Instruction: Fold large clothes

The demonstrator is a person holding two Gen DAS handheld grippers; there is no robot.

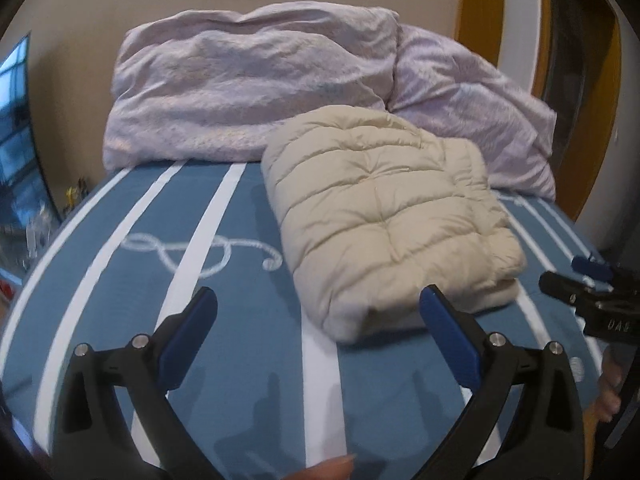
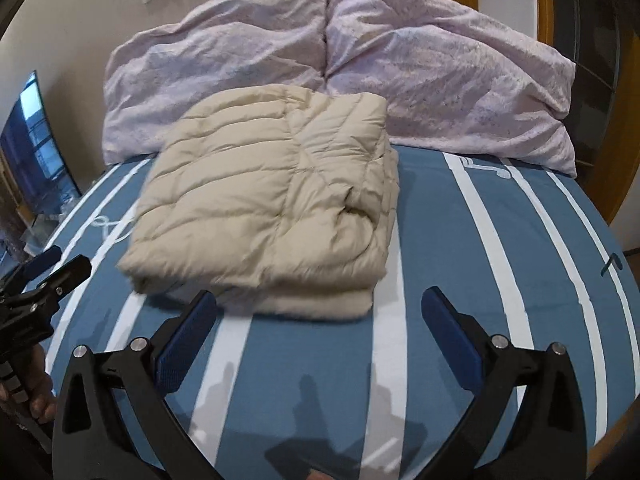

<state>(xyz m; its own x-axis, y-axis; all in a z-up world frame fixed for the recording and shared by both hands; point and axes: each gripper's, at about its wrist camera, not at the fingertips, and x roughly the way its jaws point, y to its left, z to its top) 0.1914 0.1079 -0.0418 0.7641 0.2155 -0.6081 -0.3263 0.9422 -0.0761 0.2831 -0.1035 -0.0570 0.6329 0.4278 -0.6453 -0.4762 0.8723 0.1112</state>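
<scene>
Jacket (image 2: 264, 200) lying folded on striped bedsheet (image 2: 460, 280), just in front of lilac pillows (image 2: 440, 72).
Left gripper (image 1: 318, 312) and right gripper (image 2: 318, 312) are both gaping empty, hovering just short of jacket's near edge; its long axis is running away toward pillows, 2 grippers about equally near.

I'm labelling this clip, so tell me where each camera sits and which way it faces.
Left wrist: on the left gripper, facing down the bed at the folded jacket; a fingertip shows below.
Right wrist: on the right gripper, same direction, jacket left of centre; a hand at left.
Shared: jacket, pillows, striped sheet, each other's gripper.
</scene>
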